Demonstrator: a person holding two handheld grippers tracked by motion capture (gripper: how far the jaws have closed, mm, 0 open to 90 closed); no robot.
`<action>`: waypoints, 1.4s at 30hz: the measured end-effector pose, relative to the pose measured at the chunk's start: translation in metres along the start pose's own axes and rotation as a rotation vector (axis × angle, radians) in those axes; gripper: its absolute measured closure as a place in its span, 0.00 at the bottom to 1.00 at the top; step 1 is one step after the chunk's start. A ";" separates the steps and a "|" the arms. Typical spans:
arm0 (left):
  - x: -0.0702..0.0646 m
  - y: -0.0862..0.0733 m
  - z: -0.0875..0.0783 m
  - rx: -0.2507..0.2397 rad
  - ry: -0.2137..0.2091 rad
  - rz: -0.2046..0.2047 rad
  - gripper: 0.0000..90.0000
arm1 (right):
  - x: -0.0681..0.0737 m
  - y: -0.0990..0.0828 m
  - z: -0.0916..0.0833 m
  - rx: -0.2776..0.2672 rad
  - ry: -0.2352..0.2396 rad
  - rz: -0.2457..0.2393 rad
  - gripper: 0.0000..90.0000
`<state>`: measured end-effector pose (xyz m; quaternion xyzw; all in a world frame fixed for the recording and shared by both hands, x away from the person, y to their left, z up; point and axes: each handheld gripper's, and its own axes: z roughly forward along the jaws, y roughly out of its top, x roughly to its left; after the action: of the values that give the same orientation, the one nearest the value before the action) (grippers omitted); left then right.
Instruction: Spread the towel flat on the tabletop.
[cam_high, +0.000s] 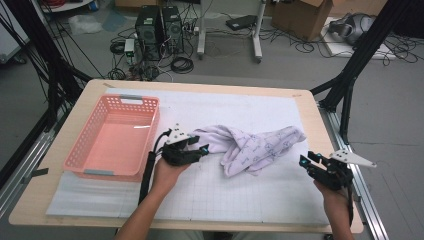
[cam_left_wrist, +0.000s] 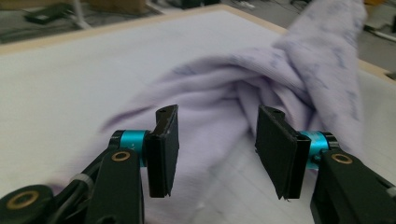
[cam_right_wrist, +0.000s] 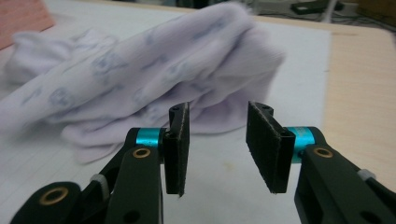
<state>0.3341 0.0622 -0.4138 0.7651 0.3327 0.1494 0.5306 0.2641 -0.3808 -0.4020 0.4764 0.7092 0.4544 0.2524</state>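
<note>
Lying crumpled on the worktop, a pale lilac printed garment sits mid-mat, right of the pink basket.
Left hand-held gripper gapes at its left end, unclamped; right hand-held gripper stands open, apart from the cloth.

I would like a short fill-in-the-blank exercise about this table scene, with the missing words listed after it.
1. The crumpled pale lilac printed cloth lies on the white gridded mat, to the ____ of the basket in the high view.
2. The pink plastic basket holds ____.
3. The left gripper has its jaws ____.
4. The right gripper holds ____.

Missing words: right; nothing; open; nothing
</note>
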 end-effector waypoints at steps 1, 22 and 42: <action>-0.005 -0.002 0.005 0.021 -0.028 0.015 0.55 | 0.004 -0.003 0.003 0.008 0.010 -0.012 0.65; -0.044 -0.010 0.054 0.149 -0.140 0.057 0.94 | 0.030 -0.026 0.043 0.143 0.102 -0.023 0.68; -0.006 -0.003 0.006 -0.009 -0.030 -0.052 0.95 | 0.066 -0.015 0.062 0.294 0.180 -0.126 0.95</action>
<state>0.3324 0.0549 -0.4187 0.7560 0.3438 0.1257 0.5427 0.2784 -0.2979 -0.4384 0.4201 0.8161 0.3700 0.1437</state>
